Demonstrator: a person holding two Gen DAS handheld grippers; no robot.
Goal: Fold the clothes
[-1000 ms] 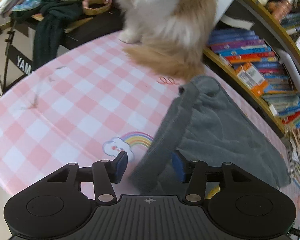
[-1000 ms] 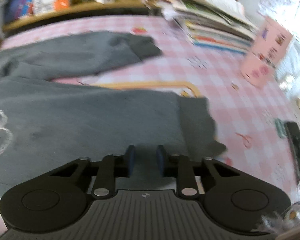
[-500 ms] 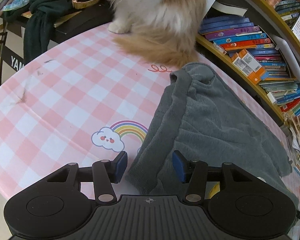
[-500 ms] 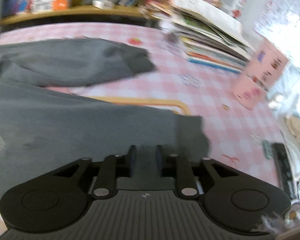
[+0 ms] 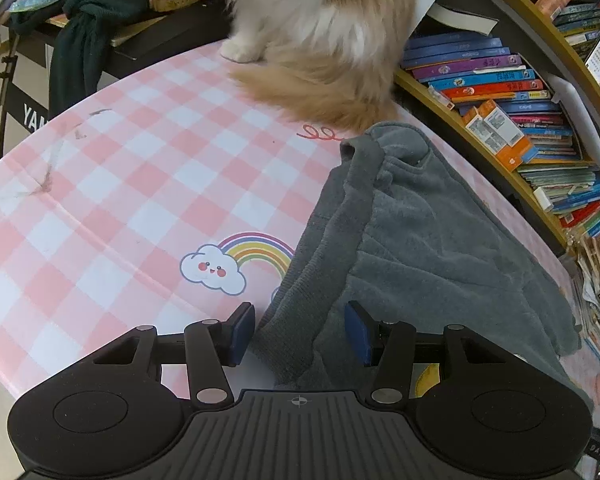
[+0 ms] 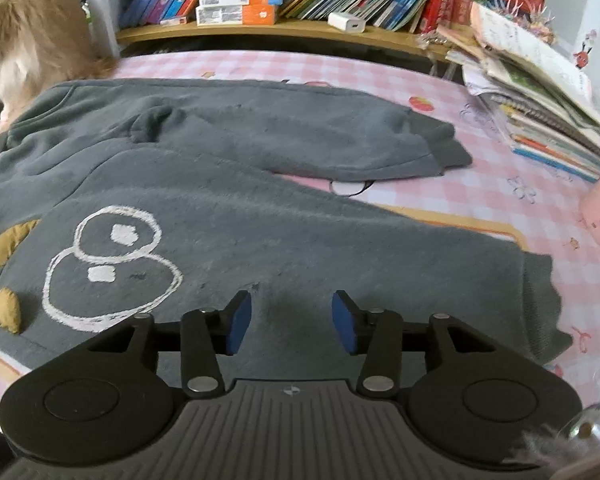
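Right gripper [image 6: 291, 322] jaws are now standing apart, having let go of grey trousers [image 6: 260, 216] | trousers are lying spread across checked table [image 5: 120, 184] | left gripper [image 5: 300, 332] is hovering wide apart around waistband [image 5: 332, 240], seemingly for grasping.

The left gripper [image 5: 299, 332] is held low and level, its two blue-padded fingers [image 5: 241, 332] spread wide apart, nothing pinched between them. The right gripper [image 6: 290, 323] is in the same pose, also with its fingers [image 6: 344, 322] parted wide and gripping nothing
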